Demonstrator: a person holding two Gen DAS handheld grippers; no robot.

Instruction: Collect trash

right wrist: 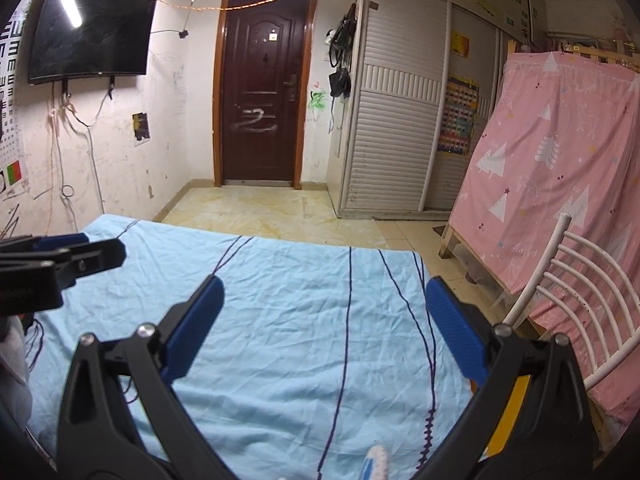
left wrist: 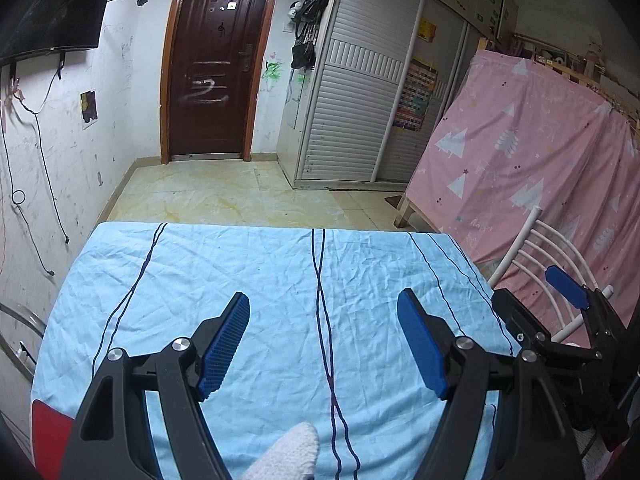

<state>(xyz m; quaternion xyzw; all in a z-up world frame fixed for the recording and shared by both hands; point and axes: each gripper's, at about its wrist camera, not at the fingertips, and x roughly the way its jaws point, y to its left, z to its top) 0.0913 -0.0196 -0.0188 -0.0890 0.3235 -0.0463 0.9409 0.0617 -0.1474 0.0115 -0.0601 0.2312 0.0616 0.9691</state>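
A table covered with a wrinkled light blue cloth [left wrist: 256, 280] with dark lines fills both views, also in the right wrist view [right wrist: 288, 320]. My left gripper [left wrist: 324, 320] is open and empty above the cloth. My right gripper [right wrist: 324, 304] is open and empty above the cloth too; it also shows at the right edge of the left wrist view [left wrist: 560, 300]. A white fuzzy object [left wrist: 288, 456] lies at the near edge between the left fingers. A pale pink and blue object [right wrist: 374, 462] peeks in at the near edge in the right wrist view. No clear trash item shows.
A white metal chair [right wrist: 576, 280] stands at the table's right. A pink patterned sheet [left wrist: 520, 168] hangs over a wooden frame beyond it. A red object [left wrist: 50, 428] sits at the table's near left corner. A brown door [left wrist: 212, 64], wardrobe [right wrist: 396, 120] and wall TV [right wrist: 92, 28] lie farther off.
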